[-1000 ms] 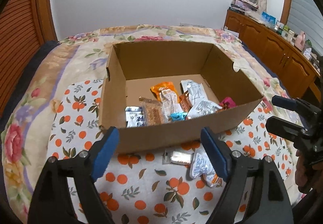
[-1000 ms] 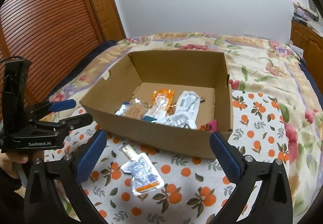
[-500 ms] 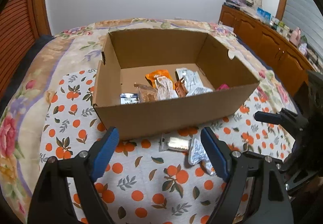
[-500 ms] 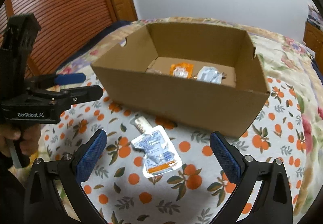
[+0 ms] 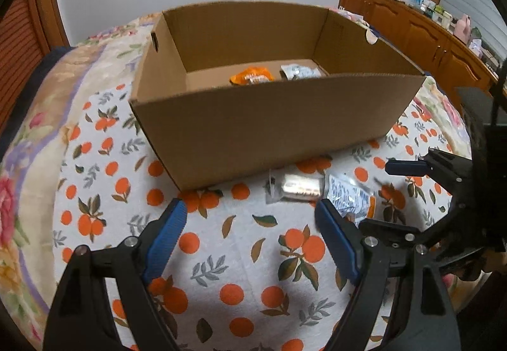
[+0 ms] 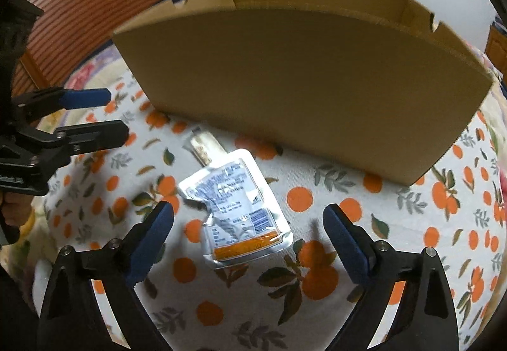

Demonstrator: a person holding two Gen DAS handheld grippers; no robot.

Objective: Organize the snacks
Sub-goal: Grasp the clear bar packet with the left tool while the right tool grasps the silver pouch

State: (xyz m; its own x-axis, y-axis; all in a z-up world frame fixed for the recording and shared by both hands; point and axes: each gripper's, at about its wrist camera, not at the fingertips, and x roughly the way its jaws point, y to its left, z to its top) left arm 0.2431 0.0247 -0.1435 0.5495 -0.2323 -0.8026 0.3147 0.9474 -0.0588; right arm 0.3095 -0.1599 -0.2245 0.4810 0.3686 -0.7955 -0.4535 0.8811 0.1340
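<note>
Right gripper (image 6: 248, 226): blue-padded jaws wide, closing, straddling flat silver-and-white foil pouch with orange end band (image 6: 236, 208) lying on orange-print bedspread (image 6: 396, 224); no contact. Likely light, limp, slick; pinch across the middle. Left gripper (image 5: 250, 235) wide, empty. Beyond: small foil-wrapped bar (image 6: 202, 146), open brown cardboard box (image 6: 301, 78).

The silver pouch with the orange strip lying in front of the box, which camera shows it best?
The right wrist view: the silver pouch lies whole and unobstructed, print visible though blurred. In the left wrist view the pouch is smaller, off to the right, partly hidden behind the left claw's finger.
</note>
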